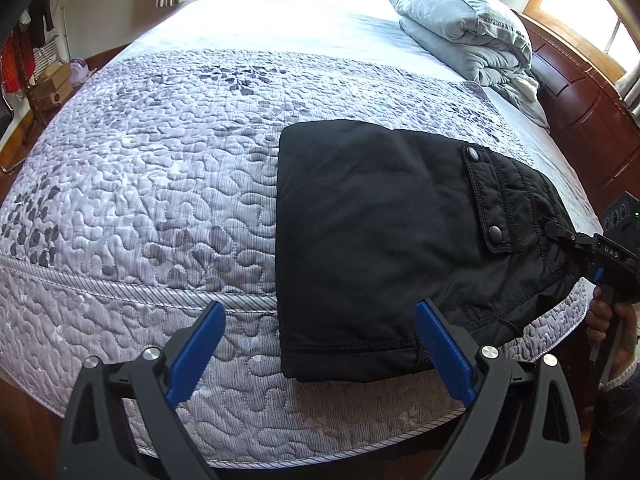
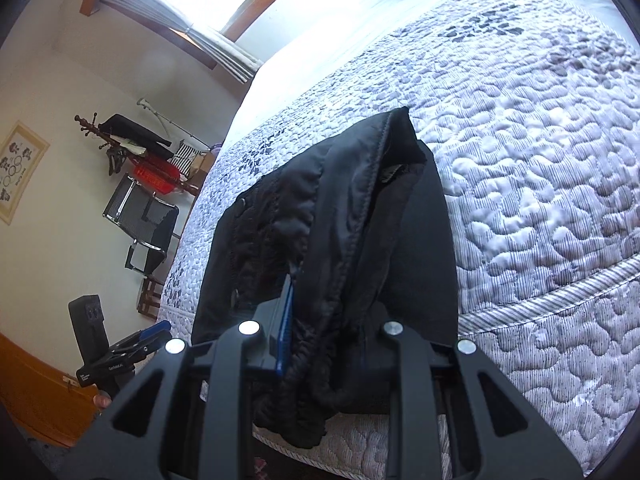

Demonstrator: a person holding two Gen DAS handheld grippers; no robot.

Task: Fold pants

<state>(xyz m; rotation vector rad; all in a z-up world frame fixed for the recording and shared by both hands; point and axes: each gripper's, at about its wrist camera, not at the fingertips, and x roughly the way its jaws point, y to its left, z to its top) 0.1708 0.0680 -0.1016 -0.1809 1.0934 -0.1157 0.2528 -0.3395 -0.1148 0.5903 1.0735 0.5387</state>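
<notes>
Black pants (image 1: 384, 240) lie folded on the quilted grey bedspread (image 1: 140, 184), close to the bed's near edge, with a snap pocket flap facing up. My left gripper (image 1: 320, 308) hovers open over the pants' near left corner; its right blue pad (image 1: 440, 352) overlaps the fabric and nothing is pinched. At the pants' right side, my right gripper (image 1: 560, 236) is shut on the gathered waistband. In the right wrist view that bunched waistband (image 2: 352, 216) rises between the jaws of the right gripper (image 2: 308, 304), and one blue pad (image 2: 285, 320) shows.
Folded grey bedding (image 1: 460, 28) is stacked at the bed's far right by a dark wooden headboard (image 1: 580, 112). A person's hand (image 1: 604, 320) grips the right tool. Beyond the bed's left side stand a chair (image 2: 140, 220) and a coat rack (image 2: 132, 140).
</notes>
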